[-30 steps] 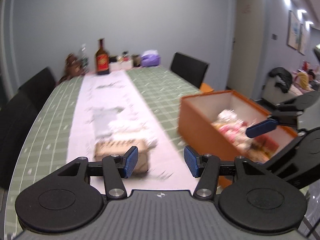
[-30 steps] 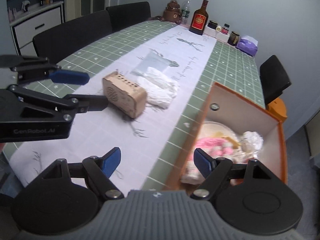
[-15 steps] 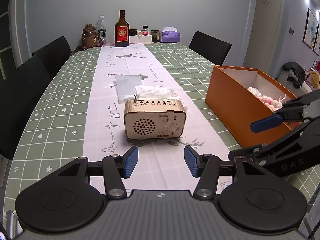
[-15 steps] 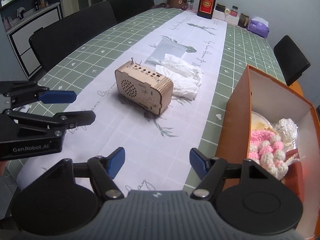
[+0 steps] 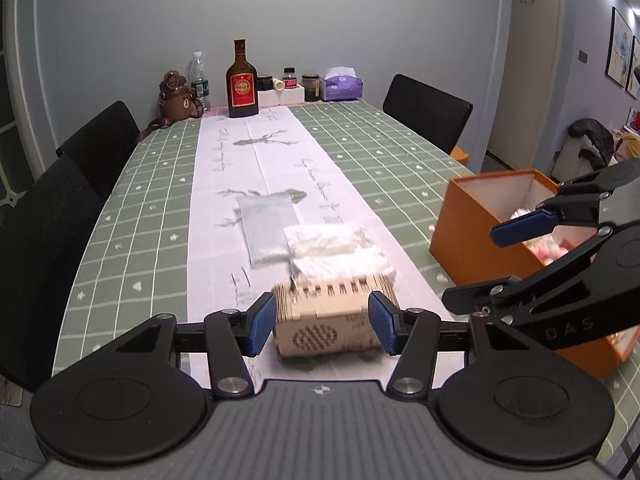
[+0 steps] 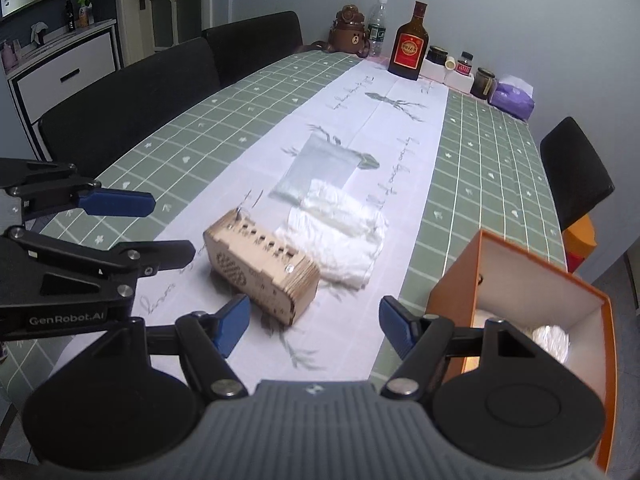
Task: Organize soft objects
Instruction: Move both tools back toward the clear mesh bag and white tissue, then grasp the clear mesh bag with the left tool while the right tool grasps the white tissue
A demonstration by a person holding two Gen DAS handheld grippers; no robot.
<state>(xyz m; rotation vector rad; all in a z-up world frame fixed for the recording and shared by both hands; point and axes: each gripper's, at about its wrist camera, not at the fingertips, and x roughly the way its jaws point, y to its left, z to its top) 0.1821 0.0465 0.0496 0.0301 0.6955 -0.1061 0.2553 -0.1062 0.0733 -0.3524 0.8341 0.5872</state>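
A wooden radio box (image 5: 328, 320) sits on the white table runner; it also shows in the right wrist view (image 6: 262, 270). My left gripper (image 5: 322, 328) is open, its blue pads on either side of the radio, apart from it. Behind the radio lie a white crumpled soft bag (image 5: 336, 254) (image 6: 340, 236) and a flat clear pouch (image 5: 266, 232) (image 6: 316, 170). An open orange box (image 5: 480, 236) (image 6: 520, 280) at the right holds pink and white soft things. My right gripper (image 6: 314, 330) is open and empty, near the radio's right end.
A brown liquor bottle (image 5: 241, 80), a bear-shaped jar (image 5: 176, 96), a water bottle, small jars and a purple tissue pack (image 5: 343, 84) stand at the table's far end. Black chairs (image 5: 96, 148) line both sides. The green checked tablecloth (image 5: 140, 216) flanks the runner.
Both grippers have moved forward toward the radio. The left one now has its pads on either side of it. Both stay open.
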